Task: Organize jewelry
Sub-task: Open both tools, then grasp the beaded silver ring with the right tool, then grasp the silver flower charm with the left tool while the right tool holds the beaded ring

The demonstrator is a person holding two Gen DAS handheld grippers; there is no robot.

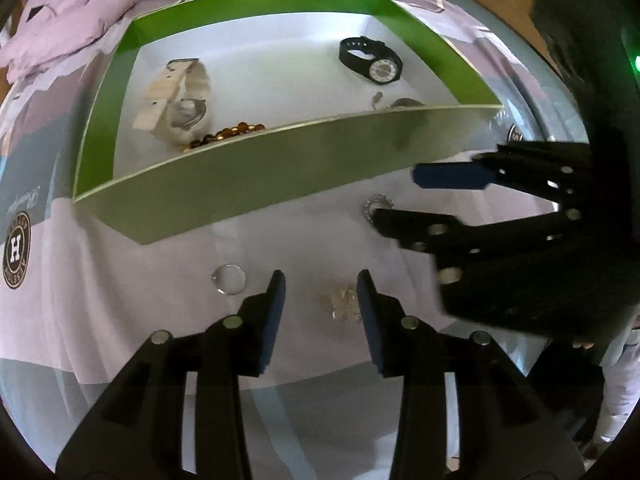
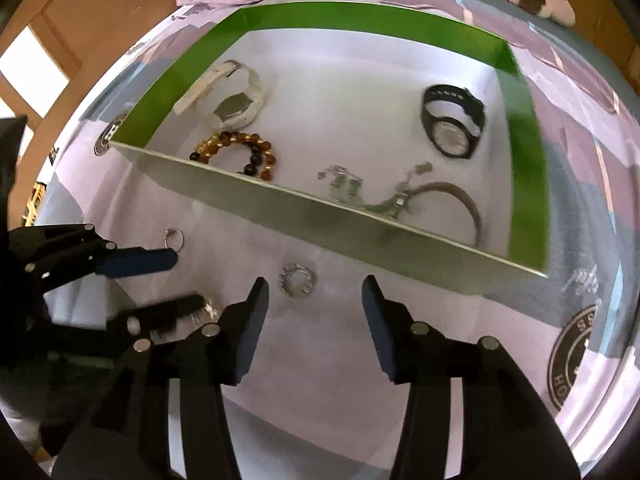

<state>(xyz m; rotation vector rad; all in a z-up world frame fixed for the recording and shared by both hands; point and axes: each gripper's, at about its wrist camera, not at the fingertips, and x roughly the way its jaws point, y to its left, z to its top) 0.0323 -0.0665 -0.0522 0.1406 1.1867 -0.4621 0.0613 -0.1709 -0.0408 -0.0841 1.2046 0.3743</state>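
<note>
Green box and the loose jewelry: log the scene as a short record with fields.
box: green box, open top, on the bedspread
inside: white watch, black watch, amber bead bracelet, silver chain, thin bangle
outside: crystal ring, plain ring, clear cluster
left gripper: open, around the cluster
right gripper: open, by the crystal ring

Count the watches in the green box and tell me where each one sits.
2. The white watch lies in the far left corner of the green box; the black watch lies near the right wall. None seem hidden behind the near wall.
</note>
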